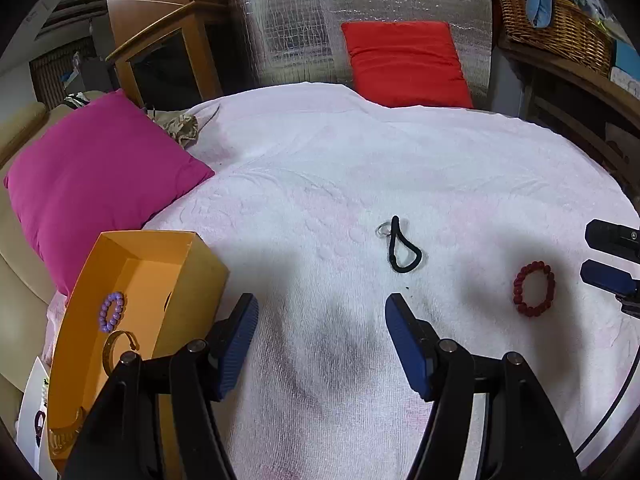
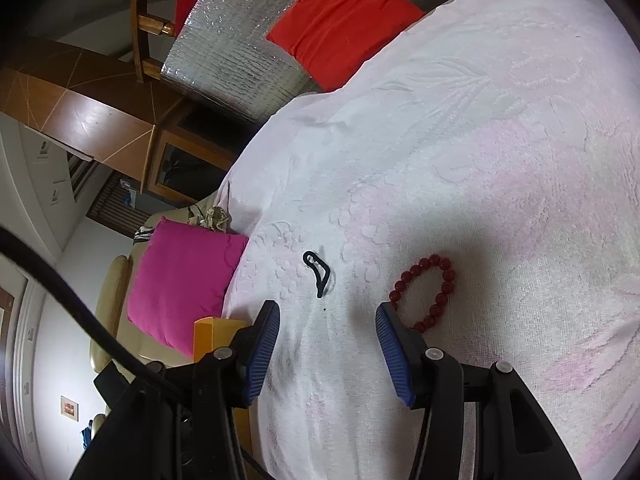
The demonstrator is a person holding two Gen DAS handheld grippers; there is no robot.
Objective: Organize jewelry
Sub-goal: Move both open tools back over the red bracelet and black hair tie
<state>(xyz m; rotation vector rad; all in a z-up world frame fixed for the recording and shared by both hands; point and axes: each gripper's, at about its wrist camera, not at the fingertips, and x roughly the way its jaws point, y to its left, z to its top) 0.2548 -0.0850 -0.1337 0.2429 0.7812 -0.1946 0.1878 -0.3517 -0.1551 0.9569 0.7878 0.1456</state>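
A red bead bracelet (image 1: 534, 289) lies on the white towel at the right; it also shows in the right wrist view (image 2: 430, 292), just beyond my right finger. A black cord loop (image 1: 403, 247) with a small clear ring lies mid-towel, also seen in the right wrist view (image 2: 318, 273). An orange box (image 1: 132, 280) at the left holds a purple bead bracelet (image 1: 111, 311) and a gold bangle (image 1: 118, 350). My left gripper (image 1: 322, 340) is open and empty beside the box. My right gripper (image 2: 328, 354) is open and empty, its tips (image 1: 612, 260) right of the red bracelet.
A magenta pillow (image 1: 96, 176) lies behind the box, a red cushion (image 1: 404, 62) at the towel's far edge. A wicker basket (image 1: 556, 28) stands on a shelf at the back right. A wooden cabinet (image 1: 168, 60) stands at the back left.
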